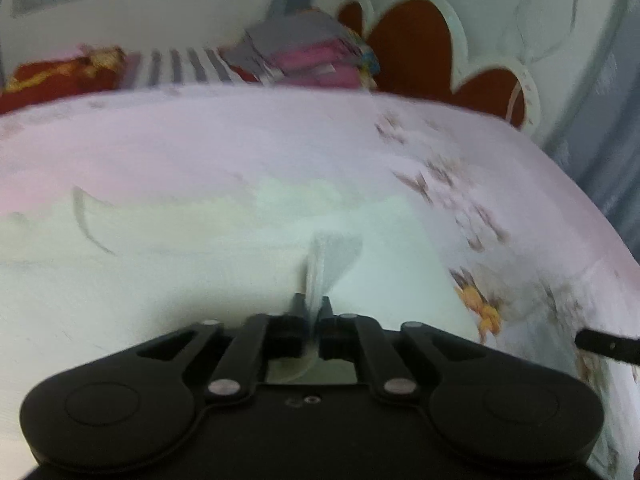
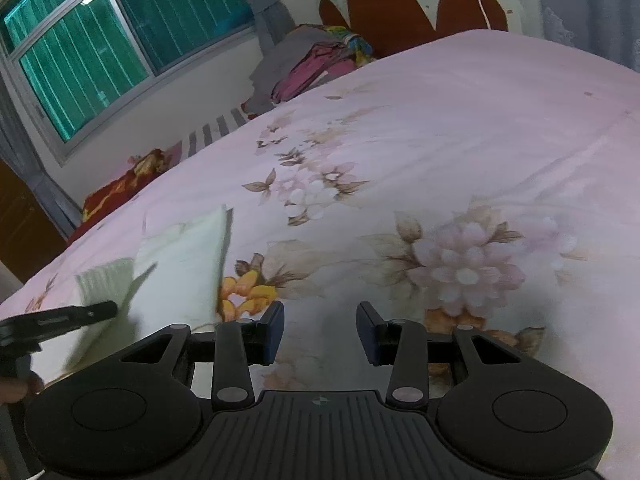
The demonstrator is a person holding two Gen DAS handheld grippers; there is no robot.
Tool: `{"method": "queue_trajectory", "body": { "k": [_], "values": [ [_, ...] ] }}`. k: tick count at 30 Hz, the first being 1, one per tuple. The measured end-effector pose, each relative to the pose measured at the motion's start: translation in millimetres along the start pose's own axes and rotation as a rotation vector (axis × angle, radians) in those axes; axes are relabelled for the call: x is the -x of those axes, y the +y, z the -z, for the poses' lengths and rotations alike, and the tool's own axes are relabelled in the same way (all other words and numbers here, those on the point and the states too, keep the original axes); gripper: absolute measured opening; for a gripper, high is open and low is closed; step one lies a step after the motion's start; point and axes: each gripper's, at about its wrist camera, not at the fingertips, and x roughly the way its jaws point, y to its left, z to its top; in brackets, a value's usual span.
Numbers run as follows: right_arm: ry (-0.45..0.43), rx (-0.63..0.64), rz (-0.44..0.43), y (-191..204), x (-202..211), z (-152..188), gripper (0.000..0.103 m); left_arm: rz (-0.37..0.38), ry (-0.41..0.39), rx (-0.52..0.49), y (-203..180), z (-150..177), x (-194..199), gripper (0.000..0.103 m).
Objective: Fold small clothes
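Left wrist view: left gripper (image 1: 313,307), jaws pinching an edge of the pale garment (image 1: 200,248), spread at 12 o'clock on the bed (image 1: 280,128).

Right wrist view: right gripper (image 2: 320,330), jaws spread, empty; pale garment (image 2: 188,264) at 10 o'clock, partly folded; folding apparently unfinished.

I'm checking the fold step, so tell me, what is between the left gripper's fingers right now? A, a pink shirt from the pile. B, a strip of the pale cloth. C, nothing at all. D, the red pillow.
B: in the left wrist view the left gripper has a strip of the pale cloth running up between its fingers.
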Motion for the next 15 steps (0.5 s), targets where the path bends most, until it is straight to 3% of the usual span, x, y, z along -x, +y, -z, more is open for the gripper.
{"method": "queue_trajectory", "body": {
  "k": [1,2,3,5,7,10,13,14,15],
  "values": [
    [0.001,-0.002,-0.003,-2.3,2.0,-0.5,0.041,0.001,0.004,-0.006,-3.4,1.4,-1.8,0.024],
    [0.003,-0.003,-0.007,-3.8,3.5,-1.3,0.041,0.007,-0.001,-0.012,-7.0,2.1,-1.6,0.039],
    [0.004,-0.004,-0.016,-4.5,5.6,-1.7,0.041,0.020,-0.001,-0.014,-10.5,2.4,-0.3,0.062],
    [-0.001,-0.011,-0.039,-2.8,6.4,-3.4,0.041,0.009,-0.017,-0.017,-17.6,3.8,5.8,0.088],
    [-0.006,-0.008,-0.062,3.7,5.7,-5.2,0.041,-0.035,-0.074,-0.039,-18.5,8.7,23.8,0.088],
    [-0.002,0.008,-0.111,22.4,-2.0,-9.0,0.041,-0.084,-0.124,0.014,4.8,20.3,59.0,0.081],
    [0.012,0.038,-0.168,48.3,-16.2,-11.4,0.041,-0.170,-0.158,0.077,46.1,42.2,102.2,0.063],
    [0.019,0.051,-0.186,58.2,-22.1,-11.3,0.041,-0.204,-0.159,0.098,62.1,51.1,115.9,0.049],
    [0.026,0.064,-0.199,68.4,-28.1,-11.1,0.041,-0.244,-0.160,0.124,78.4,60.3,129.0,0.045]
  ]
}}
